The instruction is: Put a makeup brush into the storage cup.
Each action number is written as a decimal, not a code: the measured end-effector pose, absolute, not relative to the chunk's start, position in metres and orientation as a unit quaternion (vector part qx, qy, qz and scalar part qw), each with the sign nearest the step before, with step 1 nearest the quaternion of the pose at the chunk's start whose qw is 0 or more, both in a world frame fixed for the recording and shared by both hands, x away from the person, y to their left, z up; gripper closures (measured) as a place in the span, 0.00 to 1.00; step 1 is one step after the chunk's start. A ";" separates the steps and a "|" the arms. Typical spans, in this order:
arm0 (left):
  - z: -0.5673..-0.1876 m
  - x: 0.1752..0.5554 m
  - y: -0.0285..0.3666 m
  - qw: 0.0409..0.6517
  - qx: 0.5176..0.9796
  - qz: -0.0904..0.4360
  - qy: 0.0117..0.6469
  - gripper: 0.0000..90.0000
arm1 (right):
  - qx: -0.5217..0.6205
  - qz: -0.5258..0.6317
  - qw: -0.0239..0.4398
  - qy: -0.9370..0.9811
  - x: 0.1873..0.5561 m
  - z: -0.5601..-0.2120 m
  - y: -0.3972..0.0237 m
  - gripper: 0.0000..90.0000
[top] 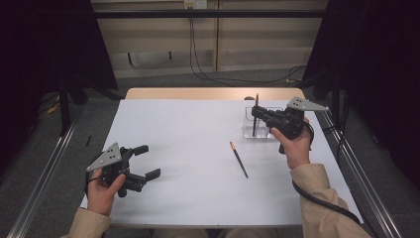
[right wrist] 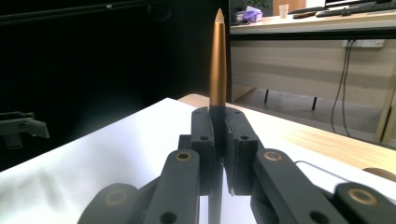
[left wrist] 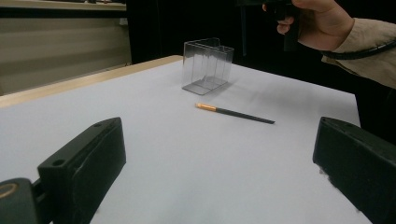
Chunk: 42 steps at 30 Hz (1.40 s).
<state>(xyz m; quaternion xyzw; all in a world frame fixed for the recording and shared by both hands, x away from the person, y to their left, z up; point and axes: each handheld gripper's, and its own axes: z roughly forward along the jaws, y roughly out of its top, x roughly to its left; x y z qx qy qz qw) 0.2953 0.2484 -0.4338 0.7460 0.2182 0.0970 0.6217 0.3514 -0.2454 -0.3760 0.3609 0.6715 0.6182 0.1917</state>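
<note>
My right gripper (top: pixel 255 113) is shut on a dark pen (top: pixel 256 100) held upright, hanging just above a clear plastic holder (top: pixel 247 132) at the back right of the white table (top: pixel 188 124). In the right gripper view the pen's gold end (right wrist: pixel 217 60) rises straight up from between the closed jaws of that gripper (right wrist: pixel 223 135). A second dark pen with an orange end (top: pixel 238 159) lies flat on the table in front of the holder. My left gripper (top: pixel 151 160) rests near the front left, open and holding nothing. Its view looks across at the lying pen (left wrist: pixel 236 114) and the holder (left wrist: pixel 207 65).
The table's wooden back edge (top: pixel 208 92) borders a floor with cables (top: pixel 223 77). Metal rails (top: pixel 364 183) run along both sides of the table. The person's right hand (left wrist: pixel 322 21) hangs above the holder in the left gripper view.
</note>
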 end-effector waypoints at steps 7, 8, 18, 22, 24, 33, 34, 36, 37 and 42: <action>-0.434 0.295 0.248 0.621 0.747 0.097 0.217 0.03 | 0.363 0.614 0.208 0.670 0.357 -0.368 -0.252 0.93; -0.434 0.295 0.248 0.620 0.748 0.096 0.216 0.03 | 0.364 0.613 0.210 0.669 0.358 -0.368 -0.253 0.93; -0.434 0.295 0.247 0.622 0.746 0.097 0.216 0.03 | 0.378 0.610 0.229 0.658 0.365 -0.362 -0.265 0.93; -0.435 0.296 0.247 0.621 0.747 0.097 0.216 0.03 | 0.380 0.603 0.246 0.657 0.367 -0.358 -0.267 0.93; -0.435 0.295 0.247 0.621 0.747 0.096 0.217 0.03 | 0.385 0.601 0.256 0.652 0.369 -0.357 -0.270 0.93; -0.435 0.295 0.248 0.624 0.745 0.095 0.216 0.03 | 0.399 0.590 0.277 0.645 0.376 -0.360 -0.276 0.93; -0.435 0.295 0.248 0.622 0.746 0.096 0.216 0.03 | 0.399 0.590 0.277 0.645 0.376 -0.360 -0.276 0.93; -0.435 0.295 0.248 0.624 0.745 0.095 0.216 0.03 | 0.401 0.588 0.278 0.645 0.378 -0.361 -0.276 0.93; -0.435 0.295 0.248 0.624 0.745 0.096 0.216 0.03 | 0.402 0.586 0.279 0.645 0.379 -0.361 -0.277 0.93; -0.435 0.295 0.248 0.624 0.745 0.095 0.217 0.03 | 0.405 0.580 0.286 0.647 0.382 -0.362 -0.279 0.93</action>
